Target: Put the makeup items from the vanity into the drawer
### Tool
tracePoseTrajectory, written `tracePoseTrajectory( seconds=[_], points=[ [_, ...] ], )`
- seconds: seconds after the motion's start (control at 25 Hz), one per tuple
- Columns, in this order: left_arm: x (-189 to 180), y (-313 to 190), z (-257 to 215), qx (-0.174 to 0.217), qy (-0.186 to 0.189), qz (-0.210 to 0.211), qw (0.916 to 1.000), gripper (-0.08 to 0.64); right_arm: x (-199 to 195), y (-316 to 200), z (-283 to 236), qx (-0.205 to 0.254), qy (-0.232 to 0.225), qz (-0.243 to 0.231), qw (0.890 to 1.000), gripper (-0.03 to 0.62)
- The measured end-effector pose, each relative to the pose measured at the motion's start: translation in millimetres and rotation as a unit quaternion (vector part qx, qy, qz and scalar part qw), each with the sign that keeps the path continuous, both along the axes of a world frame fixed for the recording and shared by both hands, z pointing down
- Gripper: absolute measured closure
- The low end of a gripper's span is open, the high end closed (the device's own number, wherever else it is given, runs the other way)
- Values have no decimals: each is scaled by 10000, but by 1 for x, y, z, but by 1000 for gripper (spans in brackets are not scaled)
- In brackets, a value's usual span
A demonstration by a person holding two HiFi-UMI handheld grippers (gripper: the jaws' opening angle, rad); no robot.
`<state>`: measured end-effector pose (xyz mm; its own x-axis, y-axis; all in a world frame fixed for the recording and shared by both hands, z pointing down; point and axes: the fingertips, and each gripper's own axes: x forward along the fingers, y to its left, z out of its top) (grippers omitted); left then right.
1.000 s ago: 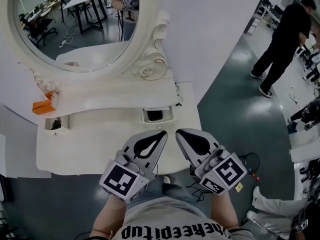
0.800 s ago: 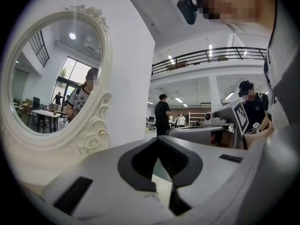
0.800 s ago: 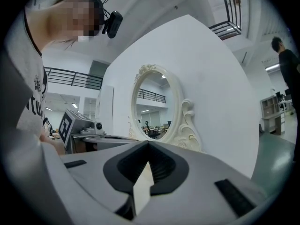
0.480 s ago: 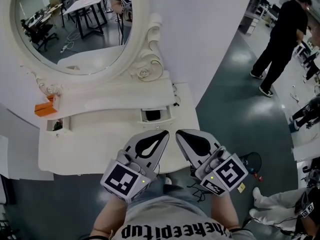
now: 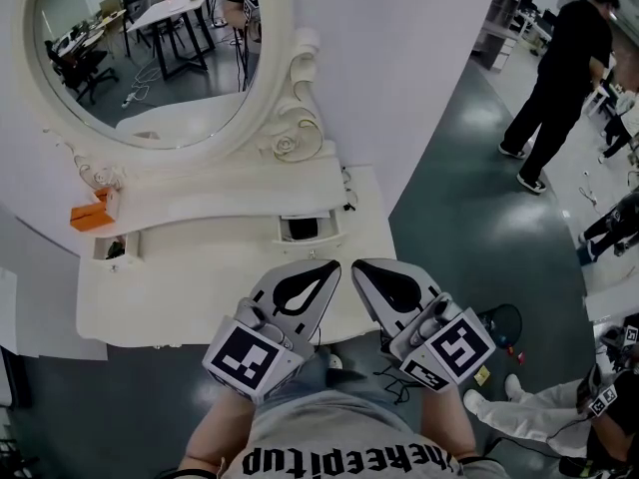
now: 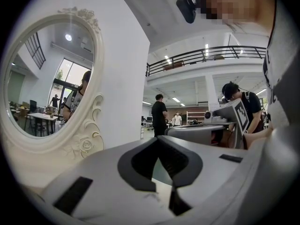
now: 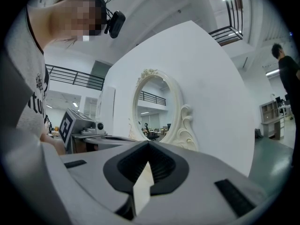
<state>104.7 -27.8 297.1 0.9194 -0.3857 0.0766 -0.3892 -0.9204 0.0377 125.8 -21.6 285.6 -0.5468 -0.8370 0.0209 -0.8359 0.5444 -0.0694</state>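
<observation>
Right now you hold both pairs of tongs level, side by side, over the near edge of the worktop [image 5: 190, 287] of the white vanity [image 5: 290, 138]. Your left tongs [image 5: 327, 266] are closed tip to tip with nothing between them; only the teardrop hollow behind the tips stays clear. Your right tongs [image 5: 359, 265] are closed the same way and are just as empty. The two sets of tips lie just beside each other with a narrow gap between them, the left set angled toward 1 o'clock and the right toward 11 o'clock.

From those tips, a small open drawer [image 5: 305, 230] sits near 12 o'clock, at the back of the worktop. Something dark lies inside it, too small to name. A second open compartment [image 5: 112, 248] sits at about 9 o'clock, at the worktop's left end, also with a dark thing in it.

An orange box [image 5: 88, 216] rests at 10 o'clock on the raised shelf [image 5: 230, 183] below the mirror [image 5: 150, 58], touching or just beside a small pale item [image 5: 108, 201]. Both are well apart from your tongs.

A person in black [image 5: 564, 73] stands at 2 o'clock on the grey floor [image 5: 459, 228].
</observation>
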Motion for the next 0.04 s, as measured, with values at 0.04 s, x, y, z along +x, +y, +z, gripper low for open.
tracePoseTrajectory(
  seconds=[0.04],
  points=[
    [1, 1, 0, 7, 2, 6, 10000, 538, 0, 1, 0, 9, 3, 2, 10000, 580]
  ],
)
